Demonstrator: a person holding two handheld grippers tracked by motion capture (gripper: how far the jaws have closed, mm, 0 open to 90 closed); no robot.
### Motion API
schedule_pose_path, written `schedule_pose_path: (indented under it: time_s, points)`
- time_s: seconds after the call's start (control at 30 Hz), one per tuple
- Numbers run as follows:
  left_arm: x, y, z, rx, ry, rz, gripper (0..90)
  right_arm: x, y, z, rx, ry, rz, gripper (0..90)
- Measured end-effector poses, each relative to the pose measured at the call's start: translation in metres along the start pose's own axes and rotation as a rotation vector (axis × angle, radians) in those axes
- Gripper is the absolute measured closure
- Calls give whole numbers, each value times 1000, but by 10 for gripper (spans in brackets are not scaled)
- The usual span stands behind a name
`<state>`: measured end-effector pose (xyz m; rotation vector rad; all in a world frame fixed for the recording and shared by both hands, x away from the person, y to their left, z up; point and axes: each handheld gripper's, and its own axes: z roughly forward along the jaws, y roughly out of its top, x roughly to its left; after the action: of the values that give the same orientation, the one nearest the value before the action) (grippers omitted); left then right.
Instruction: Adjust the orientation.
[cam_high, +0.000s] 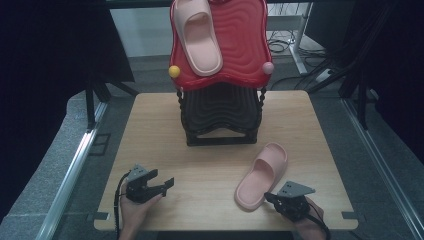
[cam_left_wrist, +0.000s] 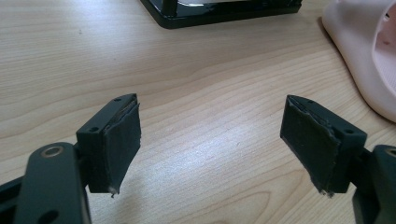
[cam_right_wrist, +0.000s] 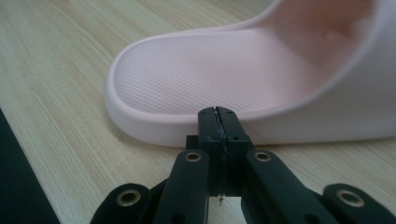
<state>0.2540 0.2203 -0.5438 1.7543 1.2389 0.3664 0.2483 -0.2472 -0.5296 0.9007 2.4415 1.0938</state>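
One pink slipper (cam_high: 262, 175) lies on the wooden table (cam_high: 210, 165), toe pointing away and heel toward the near edge. Its twin (cam_high: 196, 35) rests on the red top shelf (cam_high: 240, 45) of a shoe rack. My right gripper (cam_high: 267, 196) is shut with nothing between its pads, its tip right at the heel rim of the near slipper (cam_right_wrist: 219, 79); whether it touches I cannot tell. My left gripper (cam_high: 167, 183) rests near the front left of the table, jaws wide open and empty (cam_left_wrist: 212, 140), pointing toward the slipper's edge (cam_left_wrist: 369, 56).
The shoe rack has a black lower tier (cam_high: 220, 117) standing mid-table and round yellow (cam_high: 174, 71) and pink (cam_high: 268, 68) knobs. Its black base (cam_left_wrist: 219, 11) lies ahead of the left gripper. Metal rails run down both sides of the table, and cables lie on the floor behind.
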Motion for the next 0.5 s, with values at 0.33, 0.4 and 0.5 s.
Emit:
schedule_pose_path:
  time_s: [0.33,0.4,0.5]
  points:
    - [-4,1,2,2,-6,7,206,-28,-16,-23,-44,-73,91,896]
    - [-7,1,4,5,-10,15,207,-37,-21,-28,-55,-99,125,880]
    - [-15,3,7,5,-20,30,208,-48,-25,-33,-73,-142,162,762]
